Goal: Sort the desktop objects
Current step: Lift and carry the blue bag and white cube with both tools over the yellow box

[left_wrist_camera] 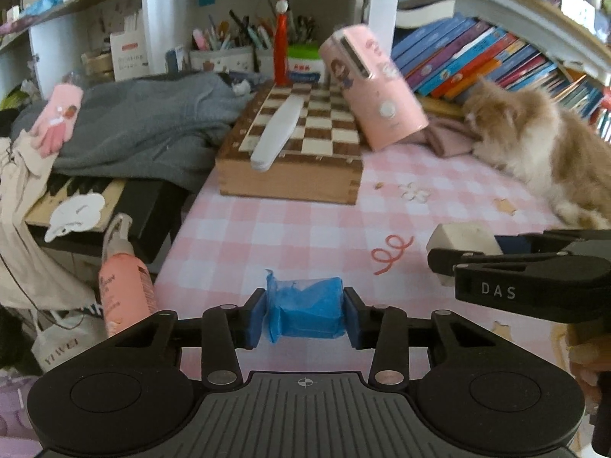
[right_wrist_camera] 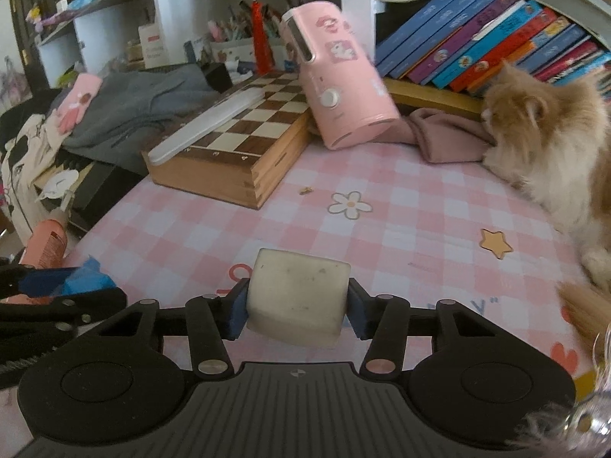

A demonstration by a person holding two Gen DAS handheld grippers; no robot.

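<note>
pink checked desk cloth, chessboard box, bookshelf behind.

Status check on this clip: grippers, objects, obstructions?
Left gripper shut on crumpled blue tape roll. Right gripper shut on off-white rectangular eraser block. Fluffy orange cat lying at right.

- Counter covered in pink-and-white checked cloth printed with flowers and stars.
- White shelving unit behind the counter; upper shelf boards cluttered.
- Row of leaning books at right under a white shelf.
- Soft daylight, no hard shadows.
</note>
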